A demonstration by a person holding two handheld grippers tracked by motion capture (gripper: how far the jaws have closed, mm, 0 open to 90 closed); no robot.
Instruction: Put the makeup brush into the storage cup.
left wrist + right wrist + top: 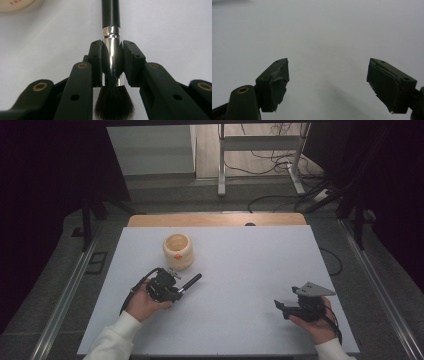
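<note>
White surface (pixel 250 270), cables behind. My left gripper (pixel 112 62) is clenched on the makeup brush (pixel 111 50) ferrule, handle pointing away, cream jar (pixel 178 251) just beyond (nearer this hand). Right gripper (pixel 327 82) released, well apart.

Your left hand (pixel 142 304) holds the black two-jaw left gripper (pixel 112 53) low over the table, its jaws clamped tight with no gap left between the pads (pixel 132 62). Your right hand (pixel 312 322) holds the black right gripper (pixel 328 82) with its grey three-cornered plate (pixel 314 289) on top, jaws spread wide and nothing between the pads (pixel 279 82).
</note>
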